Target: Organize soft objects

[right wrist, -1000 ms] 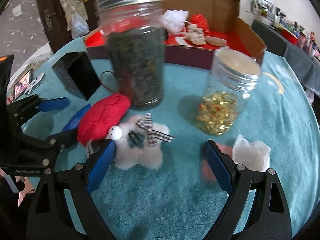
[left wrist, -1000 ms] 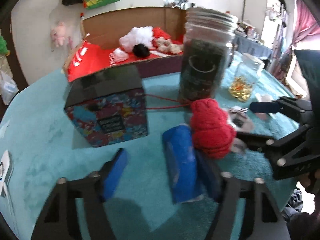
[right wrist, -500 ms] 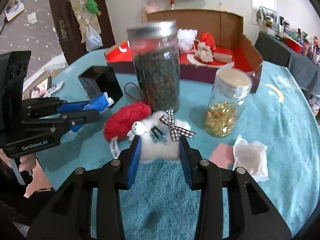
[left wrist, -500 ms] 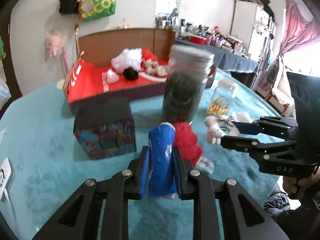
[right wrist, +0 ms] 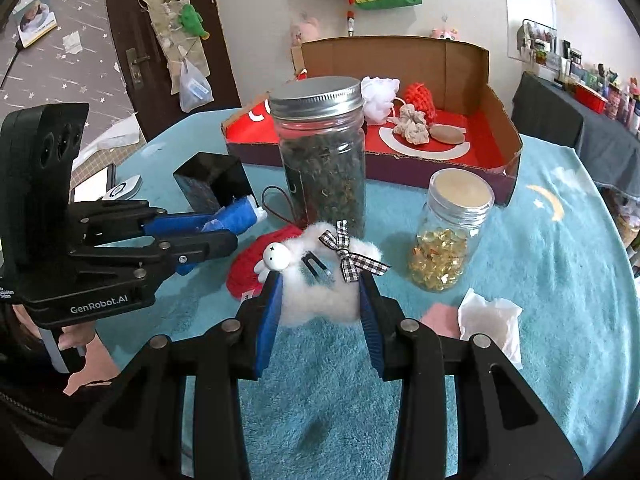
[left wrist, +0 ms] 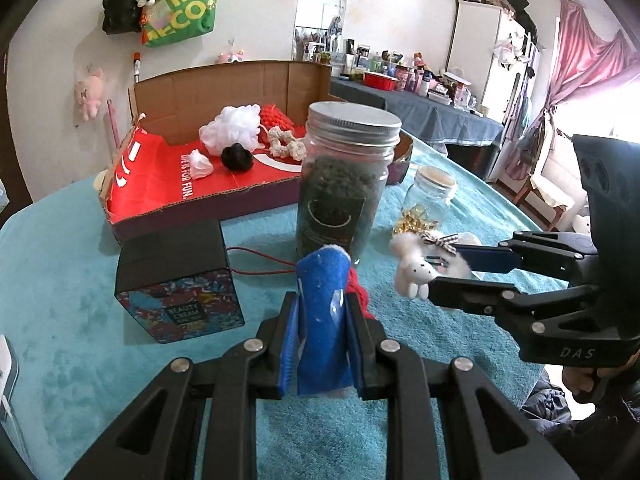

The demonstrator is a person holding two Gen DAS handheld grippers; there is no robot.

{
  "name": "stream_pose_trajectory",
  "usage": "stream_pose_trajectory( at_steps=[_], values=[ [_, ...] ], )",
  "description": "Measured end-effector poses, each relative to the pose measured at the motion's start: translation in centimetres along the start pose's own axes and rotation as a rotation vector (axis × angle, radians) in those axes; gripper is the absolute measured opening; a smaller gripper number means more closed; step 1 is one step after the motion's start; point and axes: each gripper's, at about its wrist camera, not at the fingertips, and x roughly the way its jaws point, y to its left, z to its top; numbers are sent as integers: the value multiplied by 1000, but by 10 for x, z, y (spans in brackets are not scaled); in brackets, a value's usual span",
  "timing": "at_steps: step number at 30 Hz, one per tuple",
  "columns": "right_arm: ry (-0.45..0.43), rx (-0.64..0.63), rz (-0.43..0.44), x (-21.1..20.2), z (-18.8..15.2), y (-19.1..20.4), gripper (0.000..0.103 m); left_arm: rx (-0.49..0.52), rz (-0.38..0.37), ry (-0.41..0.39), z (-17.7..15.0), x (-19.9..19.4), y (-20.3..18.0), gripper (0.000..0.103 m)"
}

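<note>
My left gripper is shut on a blue soft item and holds it above the teal table; it shows in the right wrist view too. My right gripper is shut on a white fluffy toy with a checked bow, also seen in the left wrist view. A red knitted item lies on the table below and between them. A cardboard box at the back holds a white puff, a black ball, a red knit and a beige knit.
A tall jar of dark leaves stands just beyond both grippers. A small jar of gold pieces stands to its right. A black cube box sits at the left. A white tissue and a pink pad lie at the right.
Both grippers closed, the left on the blue item and the right on the white toy, and lifted them off the table. The red knitted item stayed down.
</note>
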Motion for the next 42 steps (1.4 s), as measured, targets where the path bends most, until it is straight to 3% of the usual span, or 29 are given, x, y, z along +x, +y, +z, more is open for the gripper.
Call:
stream_pose_trajectory(
  at_steps=[16, 42],
  values=[
    [23, 25, -17, -2, -8, -8, 36, -24, 4, 11, -8, -6, 10, 23],
    [57, 114, -166, -22, -25, -70, 36, -185, 191, 64, -41, -29, 102, 23]
  ],
)
